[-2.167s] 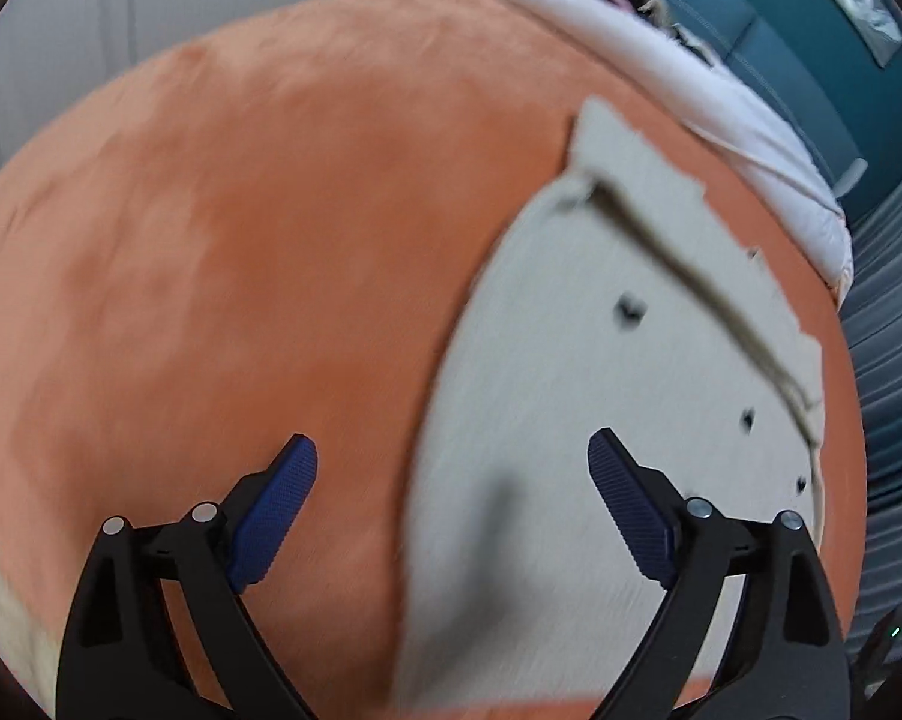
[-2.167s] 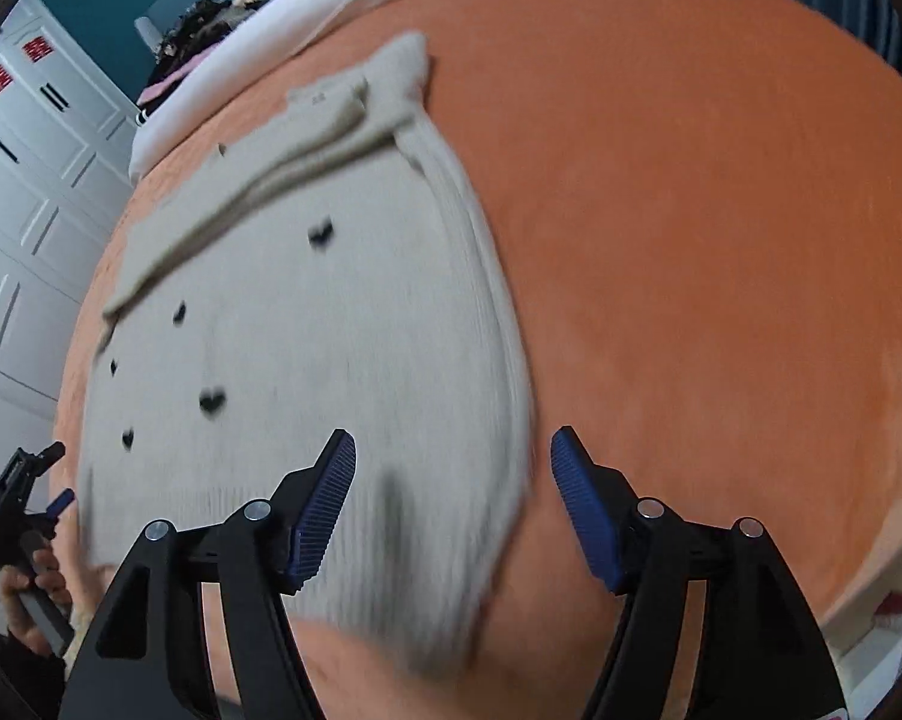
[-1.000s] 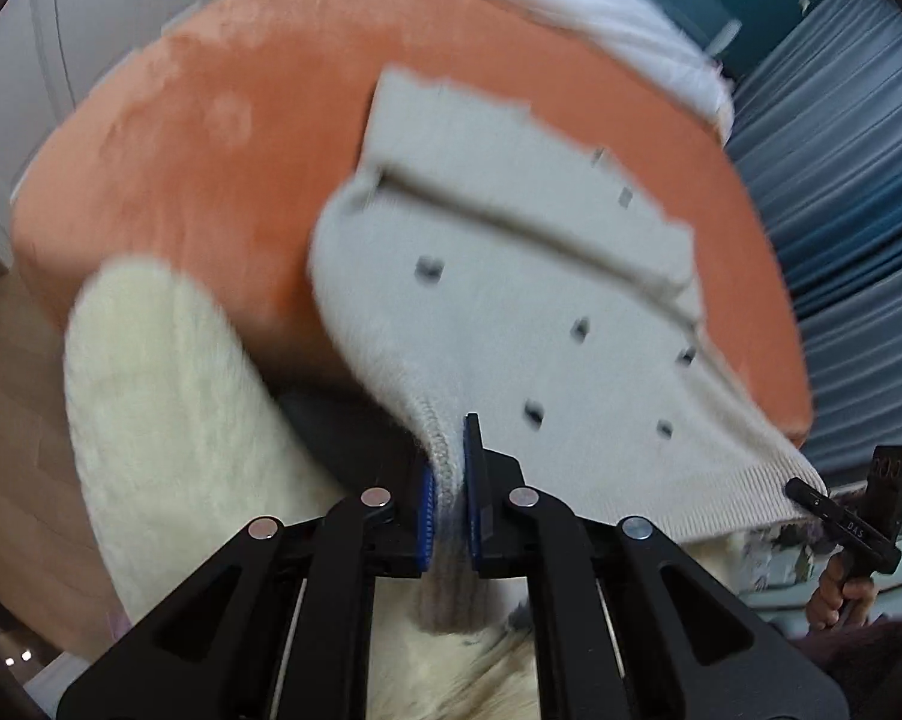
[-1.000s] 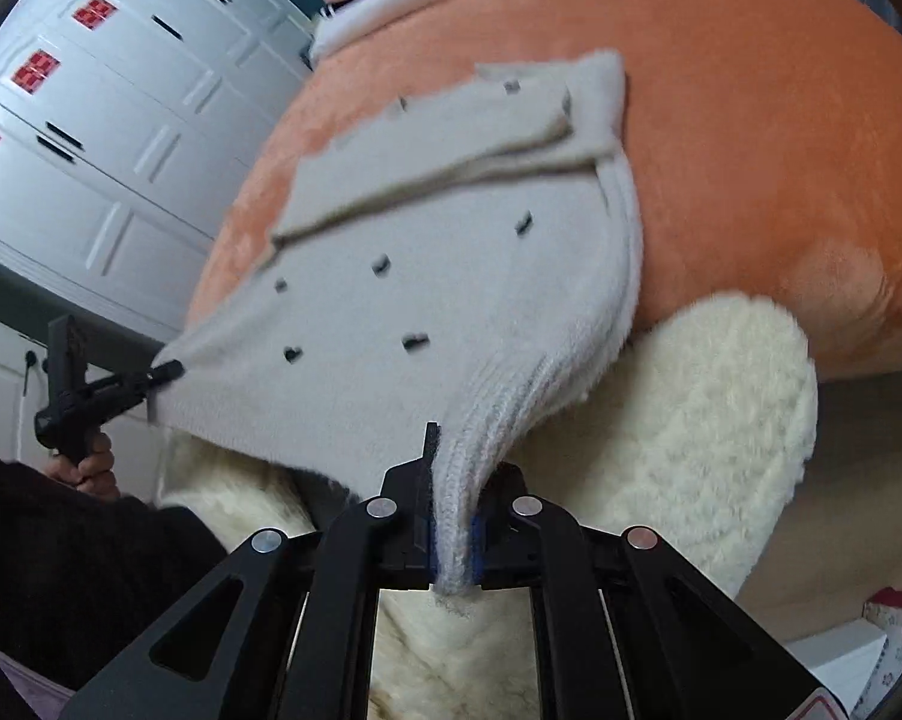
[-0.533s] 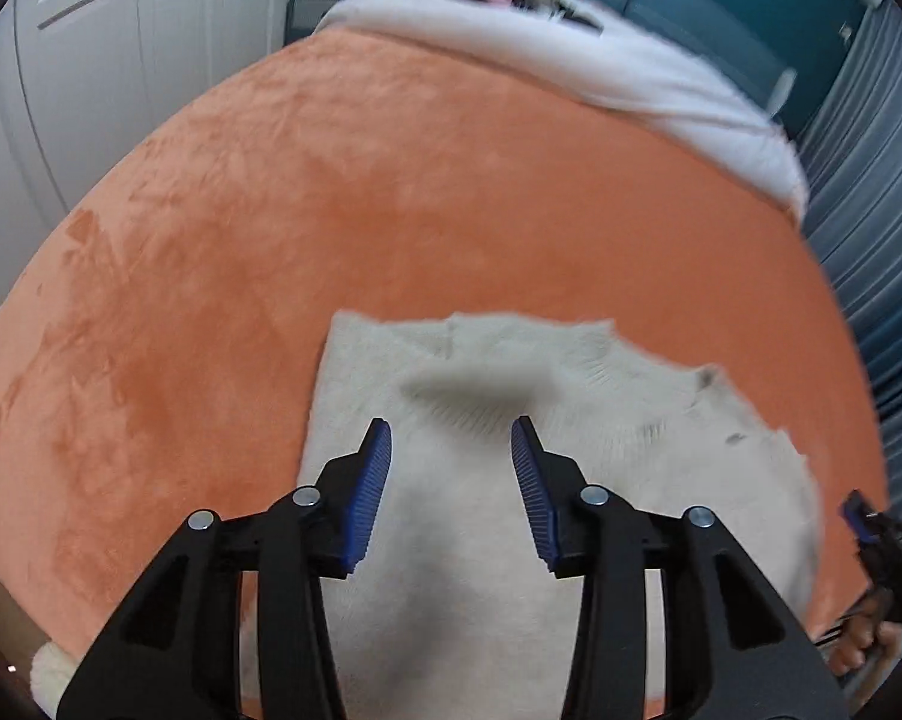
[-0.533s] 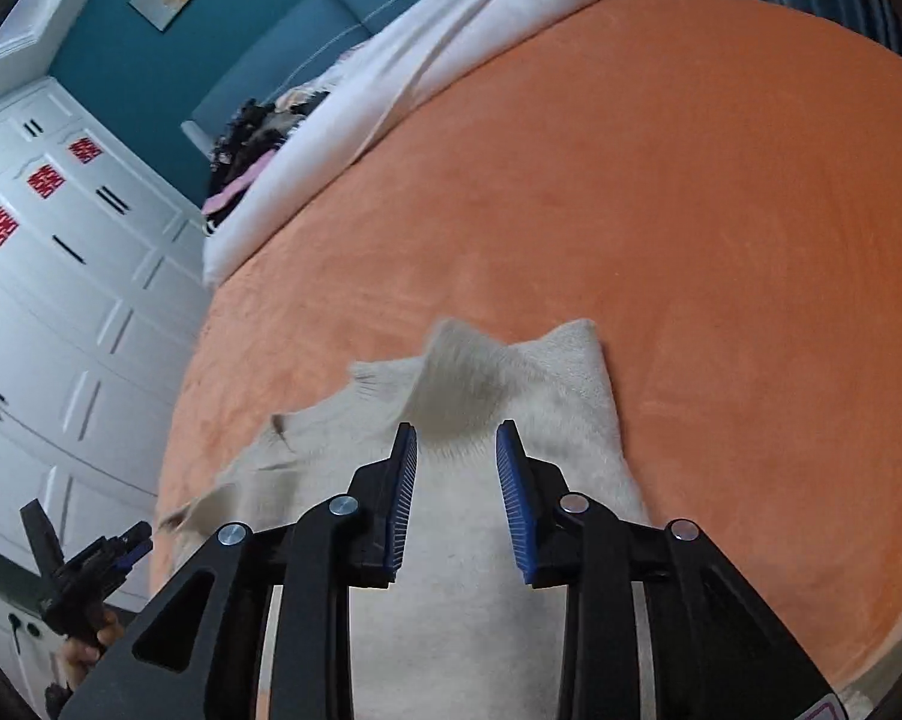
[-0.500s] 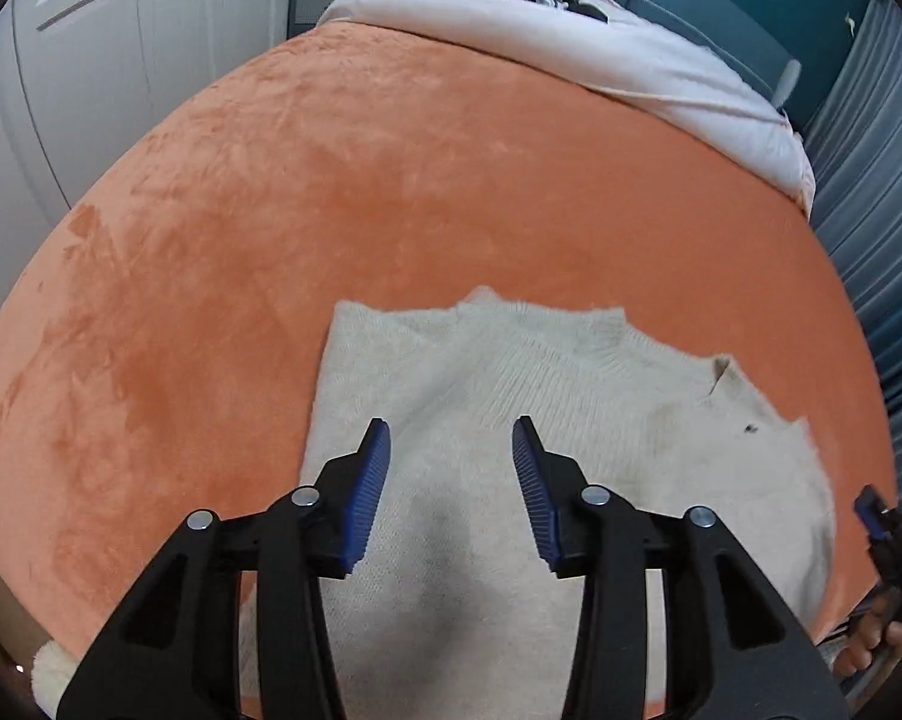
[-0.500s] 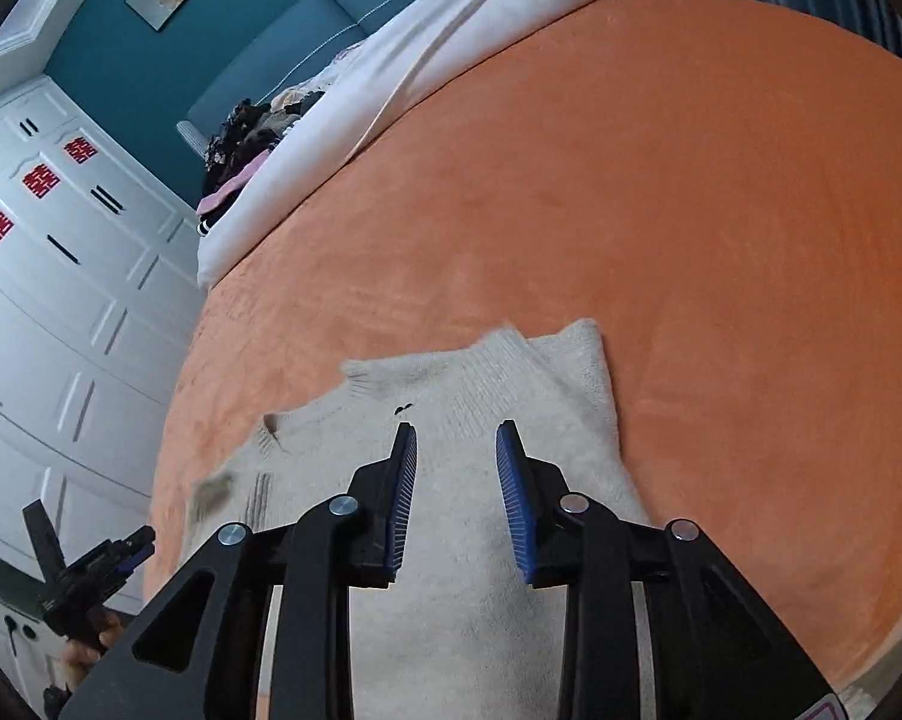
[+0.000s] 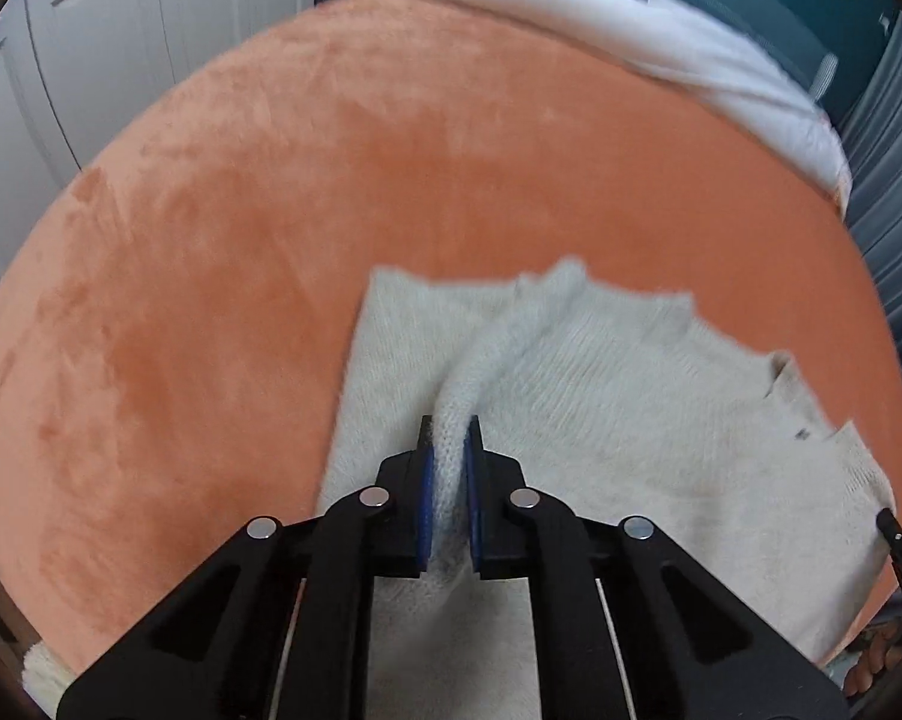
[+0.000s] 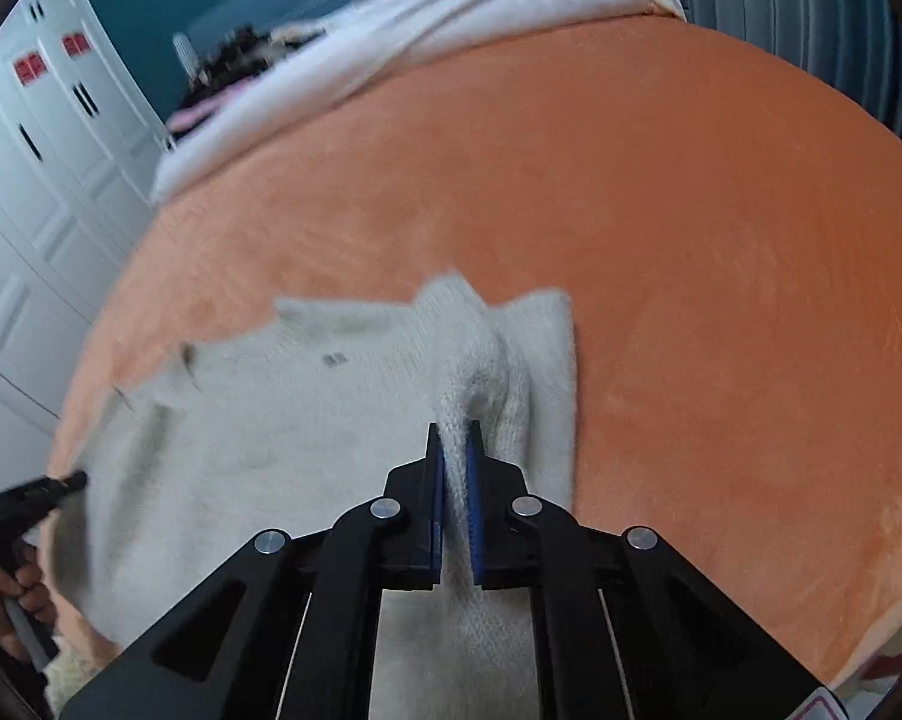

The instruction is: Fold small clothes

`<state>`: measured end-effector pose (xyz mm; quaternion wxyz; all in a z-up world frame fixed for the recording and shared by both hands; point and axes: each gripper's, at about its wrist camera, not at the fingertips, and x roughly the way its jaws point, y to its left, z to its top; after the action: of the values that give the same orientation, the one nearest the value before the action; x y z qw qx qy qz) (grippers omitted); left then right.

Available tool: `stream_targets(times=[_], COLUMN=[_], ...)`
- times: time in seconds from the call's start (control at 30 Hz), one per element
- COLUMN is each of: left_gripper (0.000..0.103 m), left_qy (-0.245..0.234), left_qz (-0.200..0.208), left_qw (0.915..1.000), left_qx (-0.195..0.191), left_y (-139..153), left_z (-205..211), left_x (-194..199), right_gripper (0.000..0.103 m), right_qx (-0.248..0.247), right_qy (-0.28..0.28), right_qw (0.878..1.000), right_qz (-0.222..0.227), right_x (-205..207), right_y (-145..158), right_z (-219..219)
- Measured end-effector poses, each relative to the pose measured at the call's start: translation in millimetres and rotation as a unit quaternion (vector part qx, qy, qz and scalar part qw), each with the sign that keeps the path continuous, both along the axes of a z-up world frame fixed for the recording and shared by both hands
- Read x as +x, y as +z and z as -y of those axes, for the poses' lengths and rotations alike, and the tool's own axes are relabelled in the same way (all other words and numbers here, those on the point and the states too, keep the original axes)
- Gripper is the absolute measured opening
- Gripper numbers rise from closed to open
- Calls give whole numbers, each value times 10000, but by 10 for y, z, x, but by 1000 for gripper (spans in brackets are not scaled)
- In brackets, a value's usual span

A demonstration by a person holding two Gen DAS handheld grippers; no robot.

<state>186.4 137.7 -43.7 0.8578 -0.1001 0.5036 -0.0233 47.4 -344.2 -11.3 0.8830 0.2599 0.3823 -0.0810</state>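
A cream knit sweater (image 9: 631,420) lies folded on an orange bedspread (image 9: 270,210), near its front edge. My left gripper (image 9: 447,438) is shut on a raised ridge of the sweater's knit near its left side. In the right wrist view the same sweater (image 10: 282,432) shows, and my right gripper (image 10: 454,441) is shut on a pinched ridge of knit near its right side. Both pinched folds rise a little off the bed. The other gripper's tip shows at the edge of each view.
The orange bedspread (image 10: 721,240) spreads wide beyond and beside the sweater. A white duvet (image 9: 661,30) with dark clothes on it lies at the bed's far end. White wardrobe doors (image 10: 36,180) stand on the left, grey curtains (image 9: 889,192) on the right.
Half a second ago both grippers hung open above the flat folded sweater. Now both have come down and shut on the knit, raising a ridge in each.
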Motion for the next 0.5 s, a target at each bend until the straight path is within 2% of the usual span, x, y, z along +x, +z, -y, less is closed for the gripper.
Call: stream_targets(times=[0.07, 0.1, 0.13, 0.2, 0.23, 0.27, 0.3, 0.37, 0.4, 0.47, 0.5], left_gripper=[7, 7, 8, 8, 8, 8, 9, 11, 13, 16, 28], left_qy=[109, 164, 218, 270, 361, 409, 483, 463, 404, 251, 195], left_qz=[223, 210, 151, -54, -319, -516, -657, -487, -442, -245, -118], left_qw=[9997, 9996, 9995, 9985, 9976, 9969, 9960, 9969, 9973, 9981, 9978], left_qx=[9, 37, 185, 468, 503, 428, 361, 404, 424, 513, 625], left_y=[193, 198, 154, -63, -262, -384, -502, -444, -392, -211, -119], left_z=[-118, -164, -175, -180, -203, -230, -256, -238, -218, -175, -150], left_x=[1, 30, 64, 138, 177, 199, 189, 121, 91, -31, -117], right_gripper=[4, 4, 4, 4, 4, 5, 5, 6, 10, 14, 22], right_qx=[104, 174, 182, 63, 233, 402, 526, 623, 630, 339, 229], right_qy=[-153, -220, -258, -298, -290, -316, -348, -437, -455, -483, -443], right_qw=[9986, 9980, 9986, 9990, 9960, 9924, 9928, 9944, 9952, 9974, 9981], right_qz=[495, 561, 427, -316, -818, -1118, -1017, -737, -601, -413, -354], right_x=[-148, -177, -149, -16, 72, 109, 74, -7, -52, -182, -266], right_y=[280, 281, 195, -252, -570, -784, -814, -642, -528, -277, -186], right_z=[109, 168, 208, 286, 317, 326, 337, 332, 316, 229, 189])
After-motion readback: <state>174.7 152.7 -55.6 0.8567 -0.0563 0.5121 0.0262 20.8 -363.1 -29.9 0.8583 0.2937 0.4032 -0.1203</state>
